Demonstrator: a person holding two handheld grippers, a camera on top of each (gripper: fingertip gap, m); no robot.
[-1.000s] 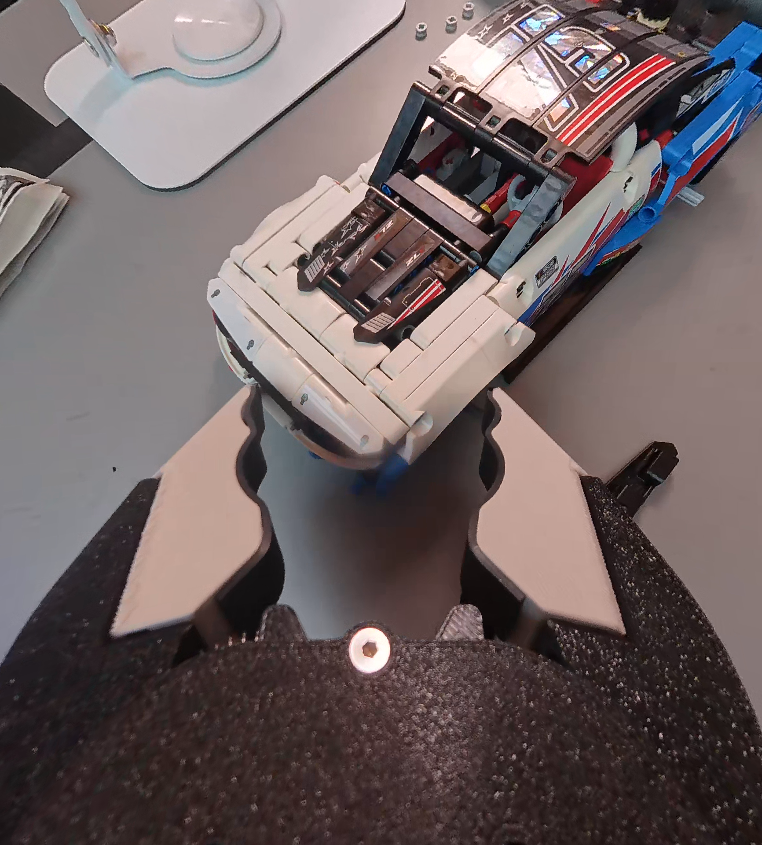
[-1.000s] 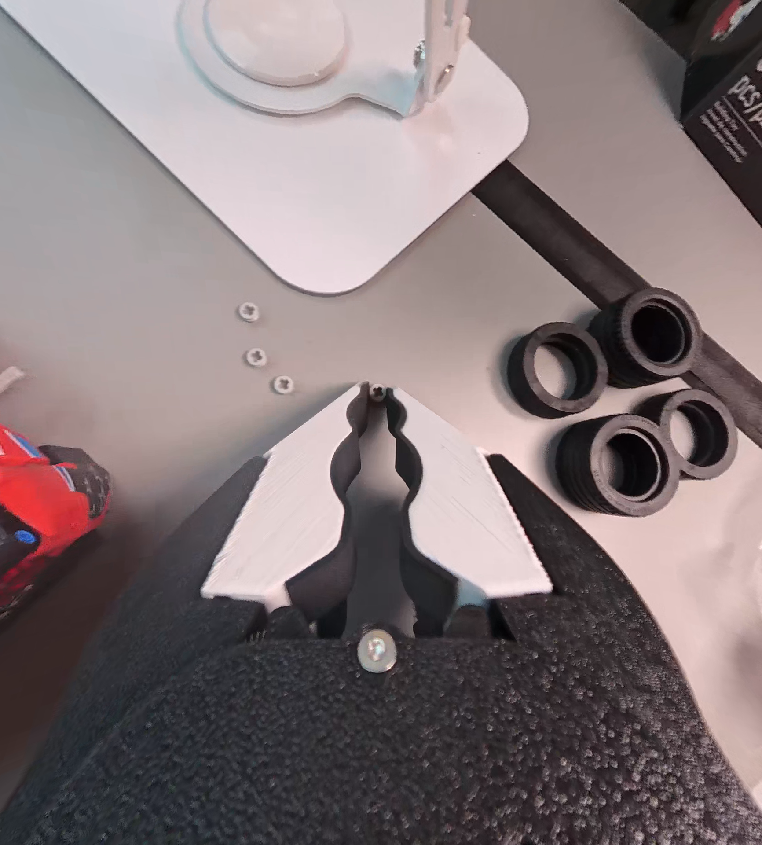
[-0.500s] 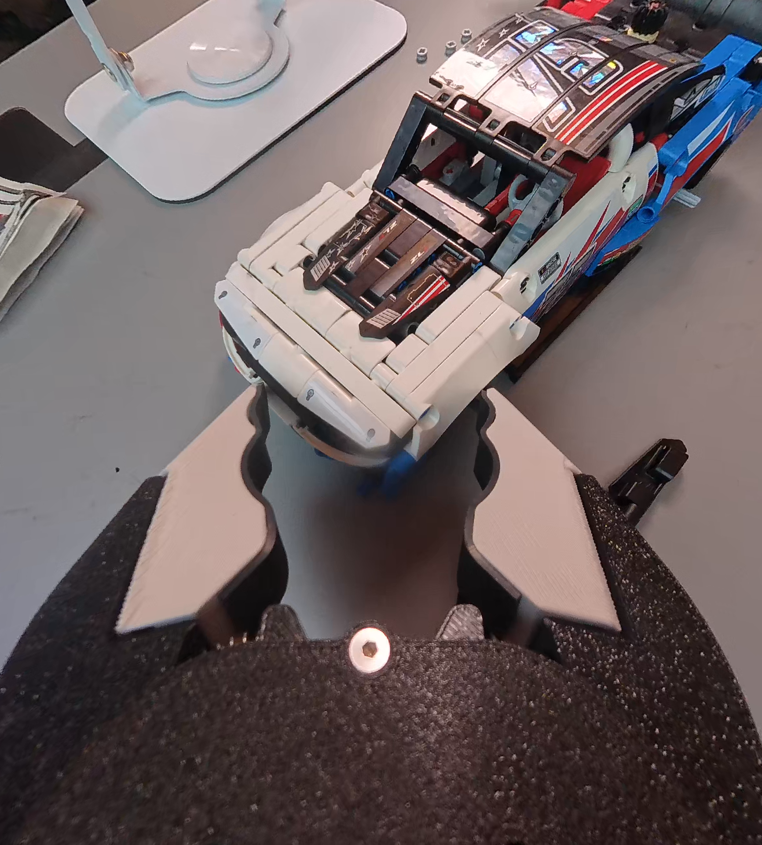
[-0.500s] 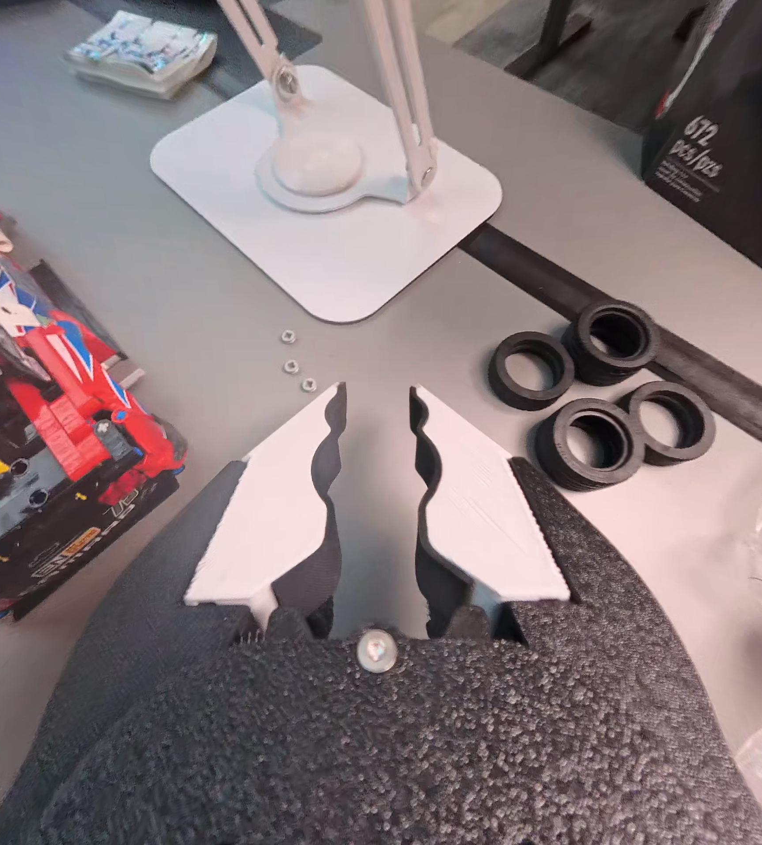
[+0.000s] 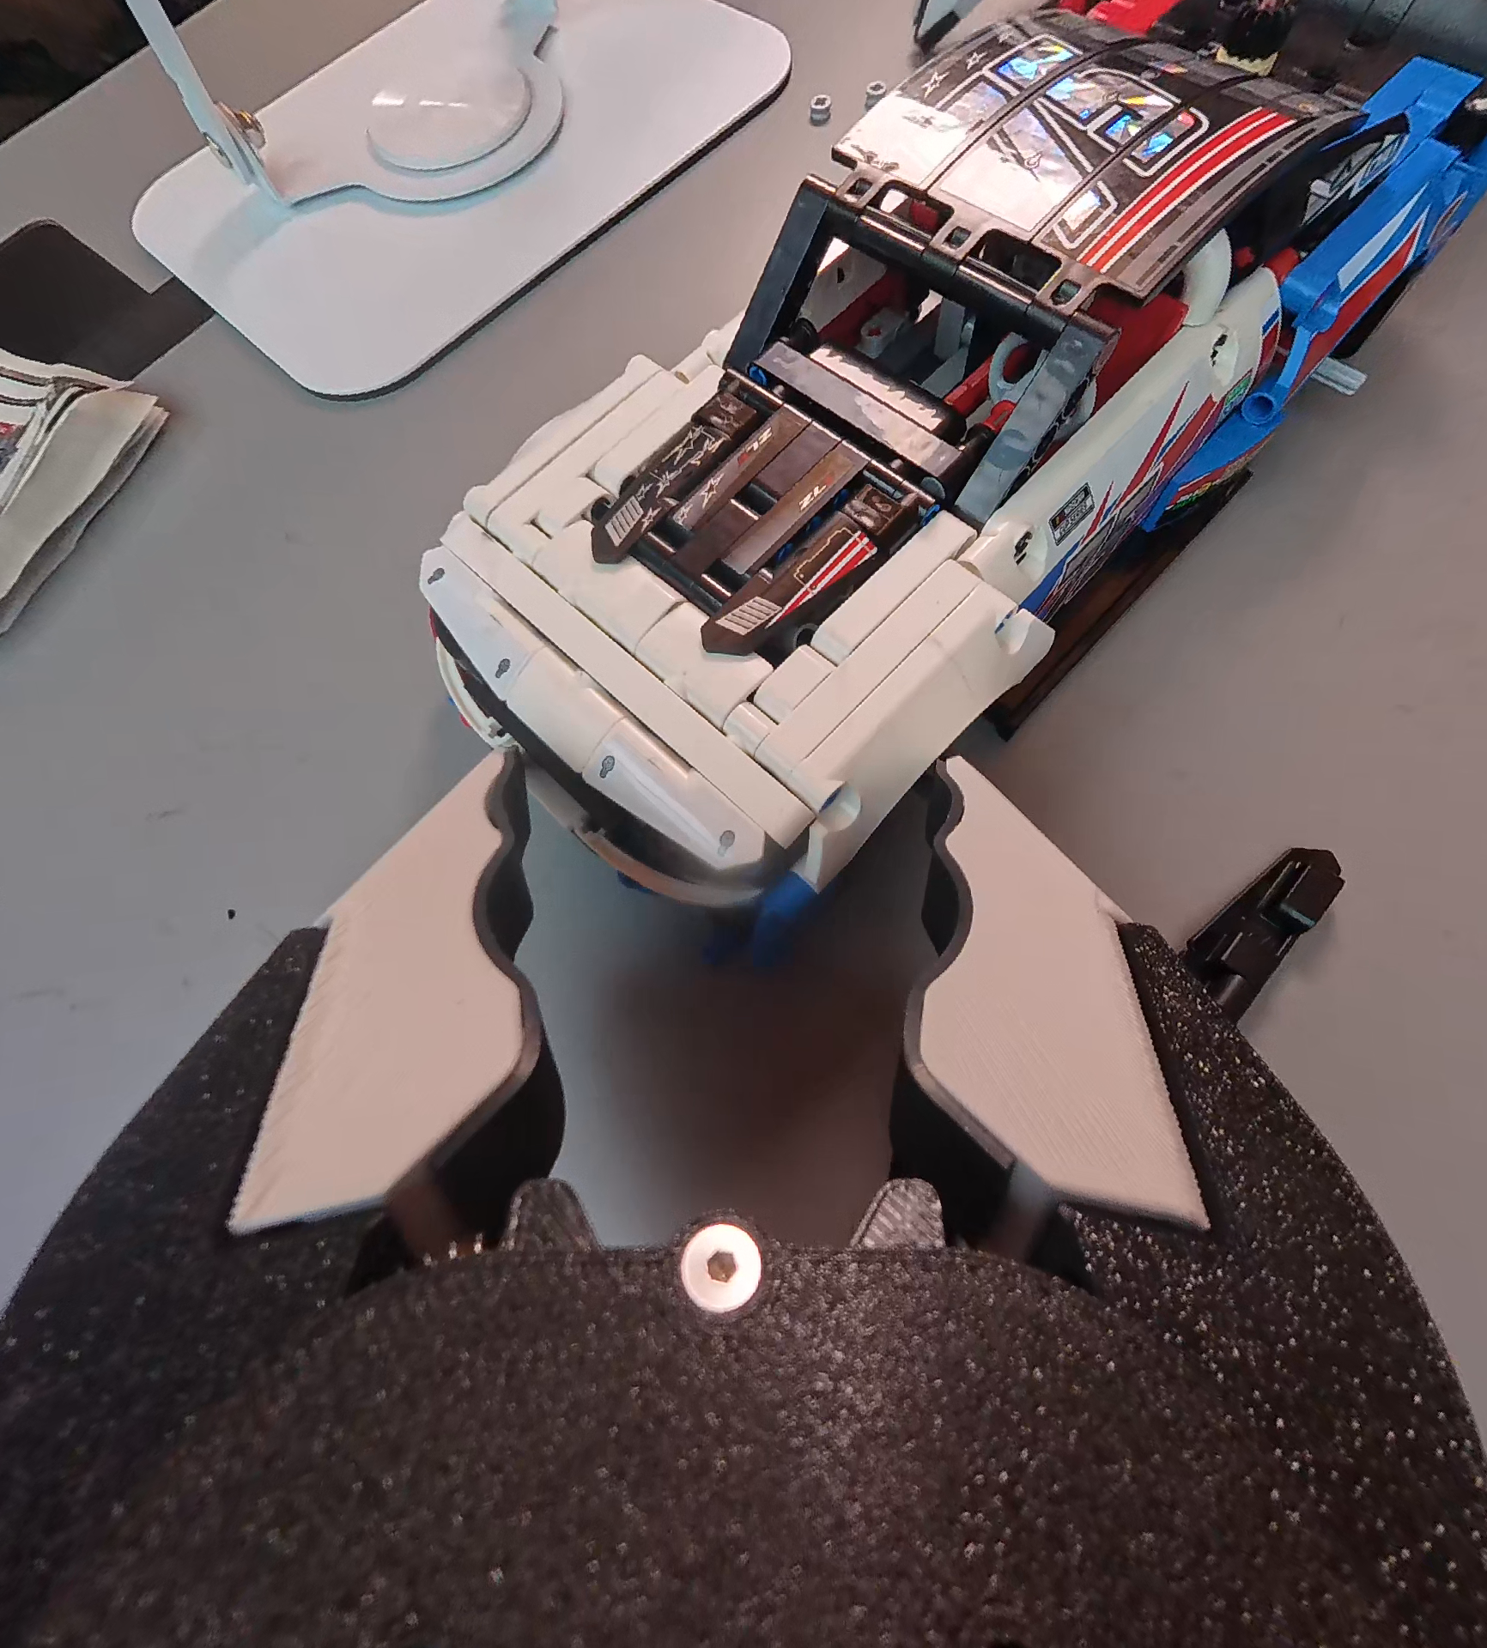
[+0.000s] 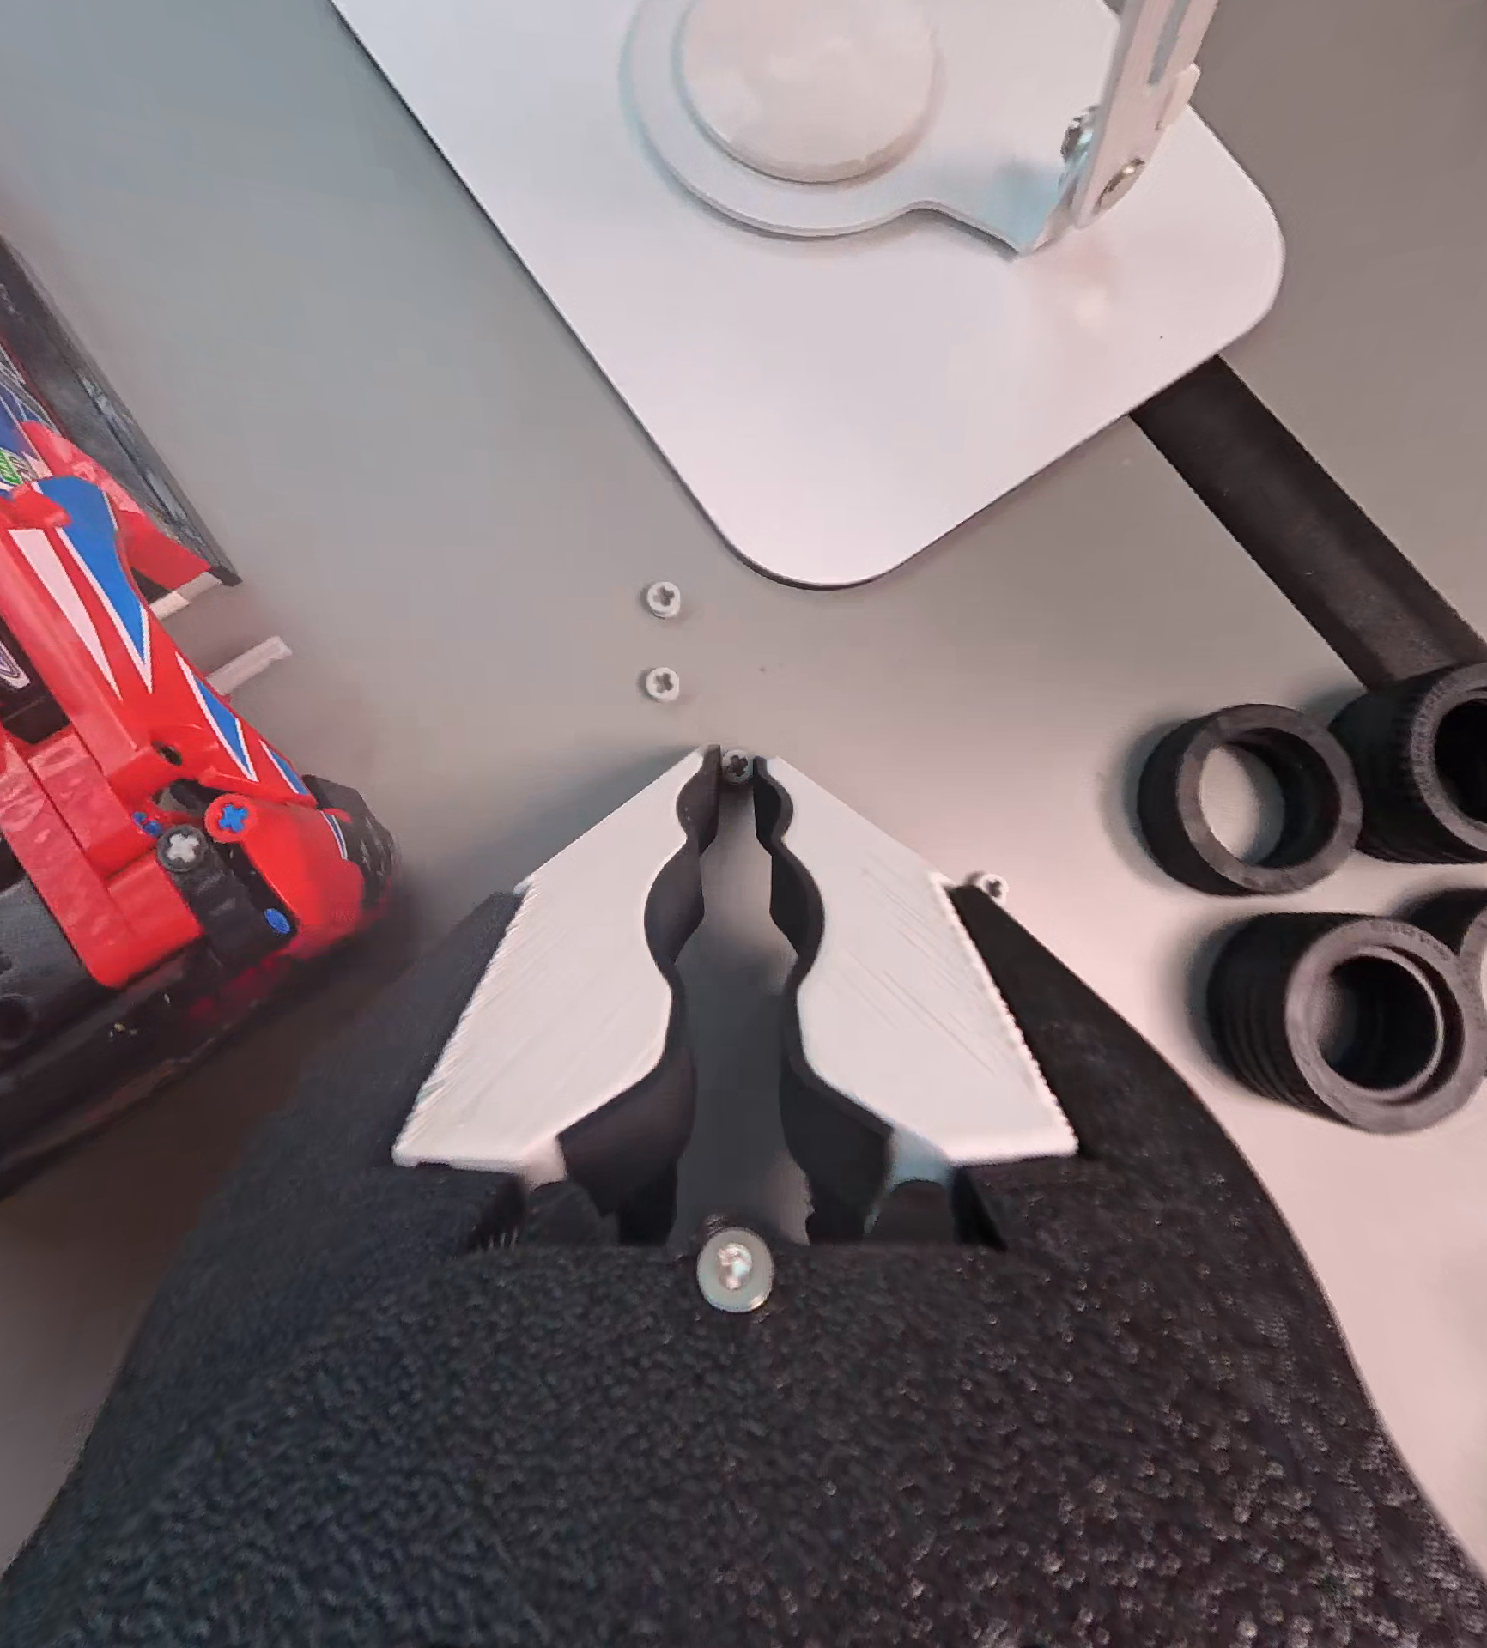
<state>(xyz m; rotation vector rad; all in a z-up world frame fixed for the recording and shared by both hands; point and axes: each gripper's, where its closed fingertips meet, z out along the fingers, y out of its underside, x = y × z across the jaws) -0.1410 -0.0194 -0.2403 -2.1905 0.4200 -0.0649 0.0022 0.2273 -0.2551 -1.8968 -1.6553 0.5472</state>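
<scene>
A brick-built race car (image 5: 722,642), white at the nose with a black roof and blue and red sides, lies on the grey table. My left gripper (image 5: 726,776) is open, with one fingertip on each side of the car's nose. The left fingertip (image 5: 490,803) touches or nearly touches the front corner. My right gripper (image 6: 737,763) is shut on a small grey round piece (image 6: 736,767), pinched at the very tips close to the table. Two more such pieces (image 6: 661,599) lie just ahead. Another one (image 6: 986,885) lies beside the right finger. The car's red and blue rear (image 6: 98,713) is at the left.
Several black rubber tyres (image 6: 1346,1017) lie at the right. A white stand base (image 6: 856,312) is ahead, also in the left wrist view (image 5: 454,223). A black strip (image 6: 1311,535) crosses the table. A folded paper booklet (image 5: 17,499) and a small black part (image 5: 1257,910) lie near the car. My right fingertips sit around 30 centimeters from my left ones.
My right gripper was shut, opened half a second ago, and is now shut again on a small grey piece, lower over the table. My left gripper has stayed open at the car's nose.
</scene>
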